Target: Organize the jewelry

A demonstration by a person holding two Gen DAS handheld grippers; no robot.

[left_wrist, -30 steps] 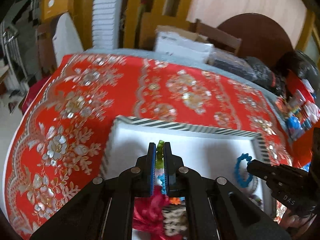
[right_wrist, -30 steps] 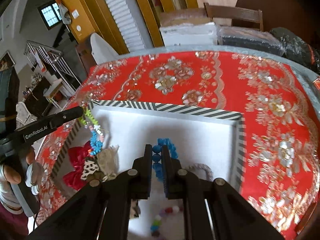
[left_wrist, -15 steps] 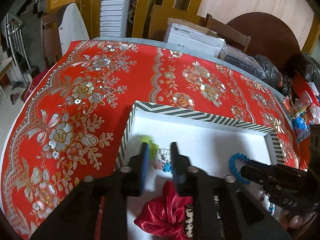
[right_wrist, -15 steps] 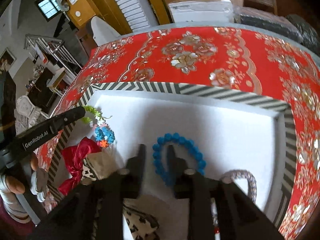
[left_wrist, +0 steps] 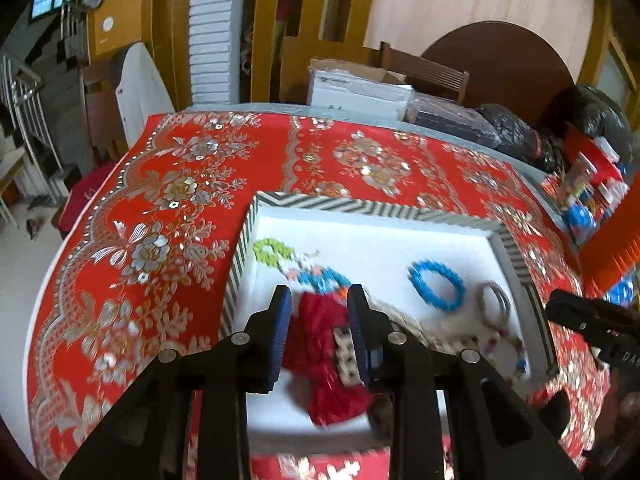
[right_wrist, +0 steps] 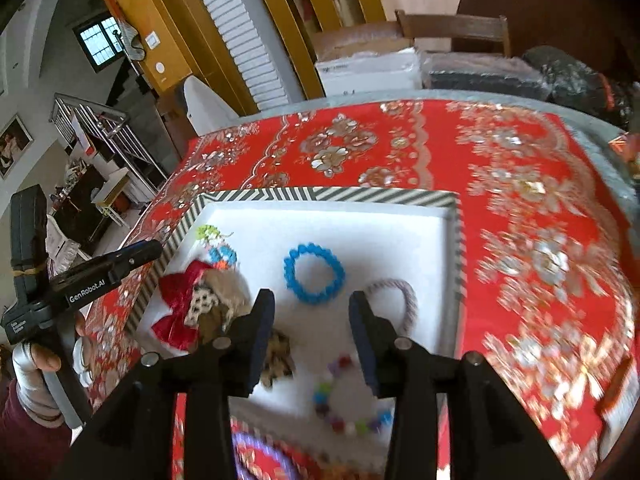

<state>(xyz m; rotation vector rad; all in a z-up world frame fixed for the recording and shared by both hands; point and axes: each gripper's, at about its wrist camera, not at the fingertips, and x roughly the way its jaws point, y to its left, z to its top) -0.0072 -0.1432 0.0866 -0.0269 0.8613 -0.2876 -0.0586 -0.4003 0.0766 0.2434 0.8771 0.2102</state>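
We note left gripper (left_wrist: 319, 320) and right gripper (right_wrist: 310, 330) both released, empty. Risk: bead necklace (left_wrist: 296, 266), tray (left_wrist: 376, 206) 10 o'clock, snagging red bow (left_wrist: 326, 354) when regrasped.

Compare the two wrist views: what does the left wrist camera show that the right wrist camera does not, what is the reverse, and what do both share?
Only the left wrist view shows the colourful packets at the table's far right edge.

Only the right wrist view shows the gloved hand holding the left gripper, a leopard-print scrunchie and a framed picture on the wall.

Both show the striped-rim tray, blue bead bracelet, red bow, grey rope ring and red floral tablecloth.
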